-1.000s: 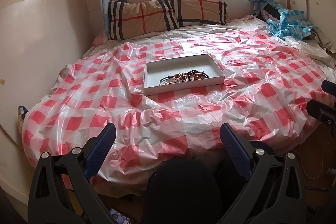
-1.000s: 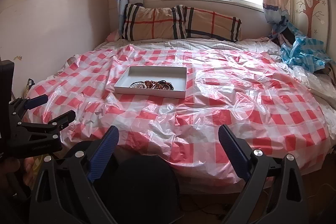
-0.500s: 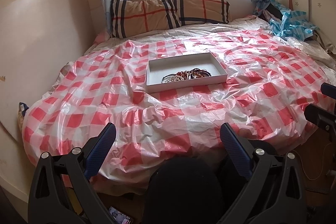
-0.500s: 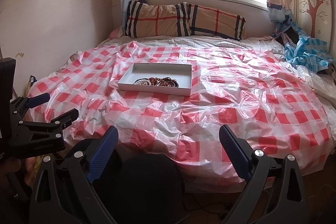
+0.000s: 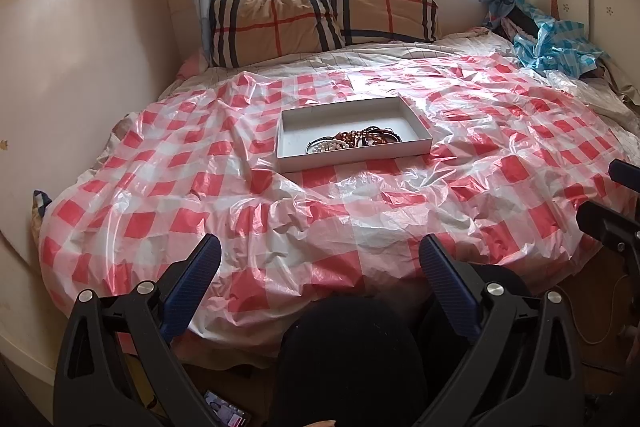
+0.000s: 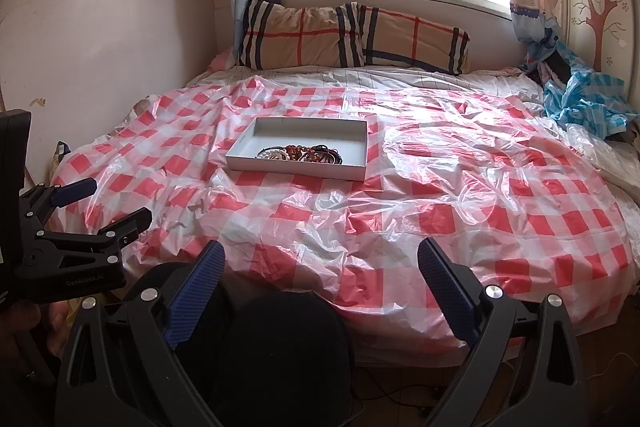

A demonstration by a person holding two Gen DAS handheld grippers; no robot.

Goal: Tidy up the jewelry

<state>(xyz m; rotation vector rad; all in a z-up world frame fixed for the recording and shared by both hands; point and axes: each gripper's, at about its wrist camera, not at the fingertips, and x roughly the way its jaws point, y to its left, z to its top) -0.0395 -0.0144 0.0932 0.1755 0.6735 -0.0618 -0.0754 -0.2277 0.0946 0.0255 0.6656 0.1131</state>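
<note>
A shallow white box (image 5: 412, 125) sits mid-bed on a red-and-white checked plastic sheet (image 5: 520, 167). In it lies a tangle of jewelry (image 5: 352, 139): white beads, brown beads, dark bangles. The box (image 6: 348, 135) and jewelry (image 6: 300, 155) also show in the right wrist view. My left gripper (image 5: 320, 259) is open and empty, held off the bed's near edge, far from the box. My right gripper (image 6: 320, 263) is open and empty, likewise near the bed's edge. The left gripper shows from the side in the right wrist view (image 6: 116, 199).
Two plaid pillows (image 5: 320, 19) lie against the wall under the window. A crumpled blue checked sheet (image 5: 556, 47) lies at the far right corner. A wall panel (image 5: 80, 75) borders the bed's left. A phone (image 5: 226, 413) lies on the floor.
Both grippers have moved slightly forward toward the bed, so the box looks a little nearer. Both stay open and empty.
</note>
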